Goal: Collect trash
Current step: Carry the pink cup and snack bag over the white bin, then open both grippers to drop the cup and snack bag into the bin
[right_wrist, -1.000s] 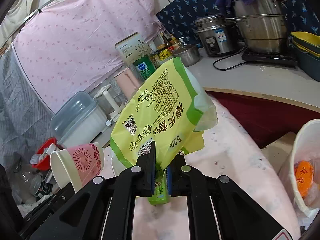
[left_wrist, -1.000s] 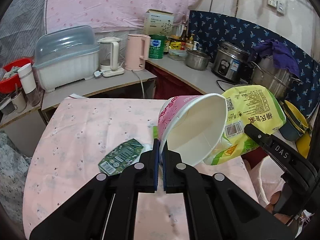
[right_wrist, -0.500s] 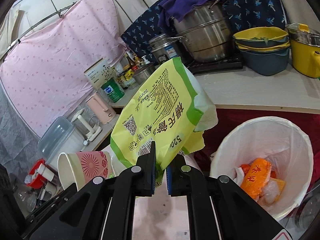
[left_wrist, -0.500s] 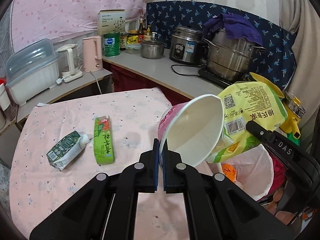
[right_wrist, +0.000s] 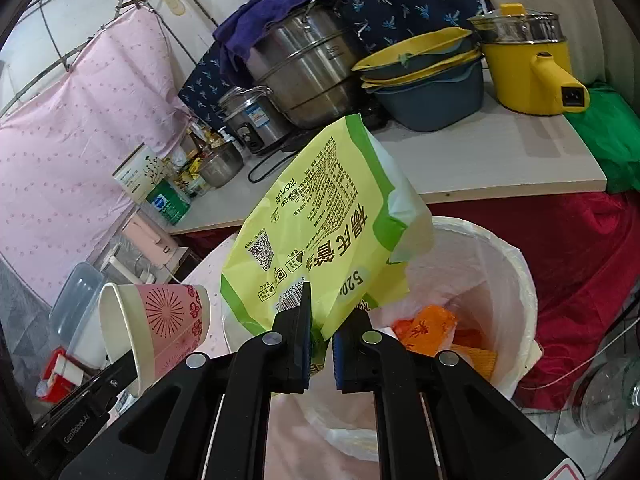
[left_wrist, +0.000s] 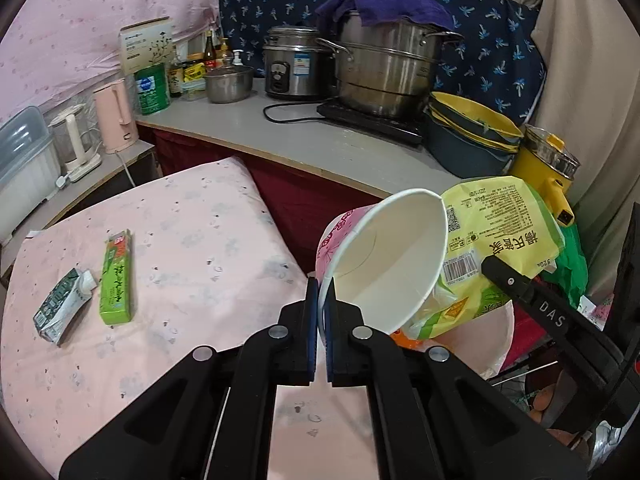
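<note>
Pink-patterned paper cup (left_wrist: 384, 256) w/ white inside is pinched by its rim in the left gripper (left_wrist: 320, 300), jaws closed on the cup wall, cup tipped sideways past the edge of the pink-clothed table (left_wrist: 192, 248). L wrist view: crushed green-white drink carton (left_wrist: 64, 308) and flat green box (left_wrist: 117, 276) lie side by side on the cloth near its left edge, well apart from the gripper; bare cloth between. Grey countertop (left_wrist: 320, 140) edge runs behind.

R wrist view: right gripper (right_wrist: 320, 320) clamped on the lower edge of a yellow-green plastic food bag (right_wrist: 320, 224), bag held over the near rim of a white-lined round trash bin (right_wrist: 508, 280). Orange wrappers (right_wrist: 424, 328) sit inside the bin; right half of its mouth is open. Cup is left of the bin
</note>
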Demonstrator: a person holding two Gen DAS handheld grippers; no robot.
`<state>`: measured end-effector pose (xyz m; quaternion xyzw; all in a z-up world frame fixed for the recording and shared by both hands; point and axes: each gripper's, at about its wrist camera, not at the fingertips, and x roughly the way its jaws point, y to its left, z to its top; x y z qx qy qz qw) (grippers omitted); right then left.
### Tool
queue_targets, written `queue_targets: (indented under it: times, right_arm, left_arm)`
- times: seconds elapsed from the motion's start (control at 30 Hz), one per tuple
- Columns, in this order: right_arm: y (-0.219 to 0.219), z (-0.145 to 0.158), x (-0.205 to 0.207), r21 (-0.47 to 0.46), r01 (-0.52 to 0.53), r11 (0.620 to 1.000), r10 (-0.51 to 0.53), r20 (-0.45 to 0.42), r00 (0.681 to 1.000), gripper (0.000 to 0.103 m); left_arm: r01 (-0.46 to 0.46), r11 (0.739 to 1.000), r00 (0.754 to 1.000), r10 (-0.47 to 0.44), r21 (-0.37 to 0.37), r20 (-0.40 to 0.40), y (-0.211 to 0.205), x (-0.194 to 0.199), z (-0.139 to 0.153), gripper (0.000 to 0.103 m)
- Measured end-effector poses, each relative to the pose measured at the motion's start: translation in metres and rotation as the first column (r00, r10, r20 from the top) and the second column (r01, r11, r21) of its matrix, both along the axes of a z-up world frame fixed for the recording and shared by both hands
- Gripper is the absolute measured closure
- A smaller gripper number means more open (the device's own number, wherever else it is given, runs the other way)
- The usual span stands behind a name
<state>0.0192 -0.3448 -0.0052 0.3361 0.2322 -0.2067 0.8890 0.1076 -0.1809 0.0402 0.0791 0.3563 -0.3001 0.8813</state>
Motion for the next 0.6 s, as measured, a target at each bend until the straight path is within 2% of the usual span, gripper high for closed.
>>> queue_targets:
  times: [0.2,0.43,0.53,0.6]
  right_arm:
    - [-0.024,-0.035,-0.01,0.042,0.033,0.999,-0.032,-0.042,0.999,0.095]
    - [-0.035,-0.065,-0.009,0.029,0.041,0.999,-0.037,-0.115,0.993,0.093]
    - [-0.036,-0.071,-0.009,0.015,0.05,0.999,-0.047,-0.145,0.988,0.087]
    - [-0.037,-0.072,-0.012,0.001,0.062,0.998,-0.061,-0.149,0.987,0.067]
  left_arm:
    - [0.067,0.998,0.997,-0.067,0.015,-0.042,-0.045,-0.003,-0.021,0.1]
    - [0.103,0.994,0.991,-0.099,0.036,-0.095,-0.077,0.001,-0.048,0.1]
    - [0.115,0.993,0.983,-0.112,0.014,-0.147,-0.082,0.004,-0.059,0.097]
    - [0.108,0.994,0.982,-0.105,0.009,-0.158,-0.083,0.005,-0.062,0.086]
